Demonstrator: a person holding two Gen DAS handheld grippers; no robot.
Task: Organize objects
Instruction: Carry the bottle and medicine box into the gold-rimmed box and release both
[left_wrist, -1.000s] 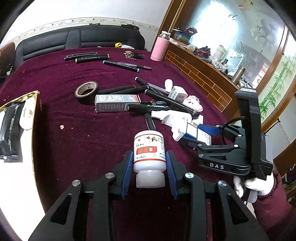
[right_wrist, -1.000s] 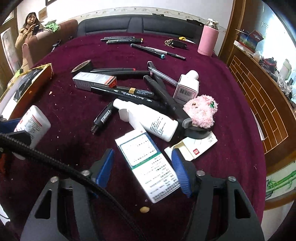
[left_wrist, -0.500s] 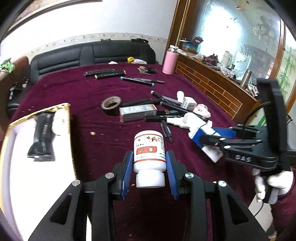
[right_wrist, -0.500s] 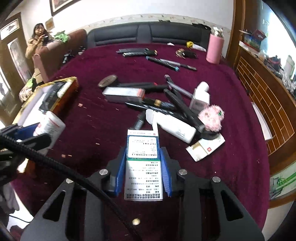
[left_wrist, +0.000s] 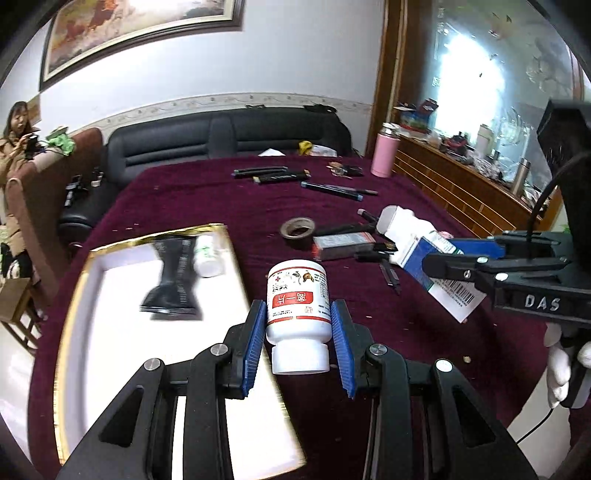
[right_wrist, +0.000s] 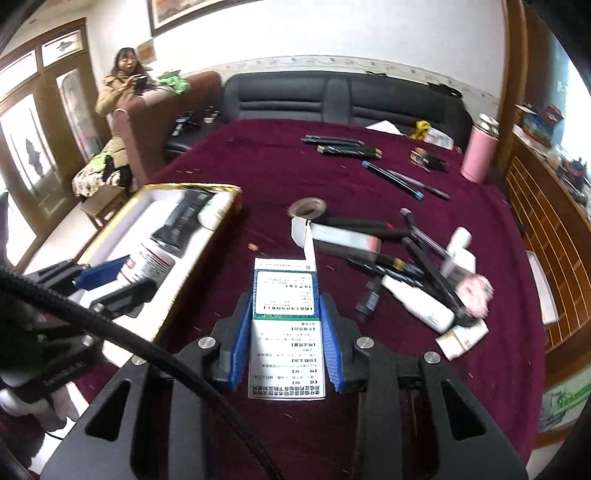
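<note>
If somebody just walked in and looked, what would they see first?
First, the two black claws with blue pads, each gripping something above the dark red tablecloth: the left claw holds a white pill bottle with a red label, the right claw a white and green medicine box. Next, the gold-rimmed white tray at the table's left edge, then the heap of black pens further right.

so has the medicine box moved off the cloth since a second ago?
Yes. The medicine box, then lying beside the white spray bottle, is now lifted clear, clamped in the right gripper.
</note>
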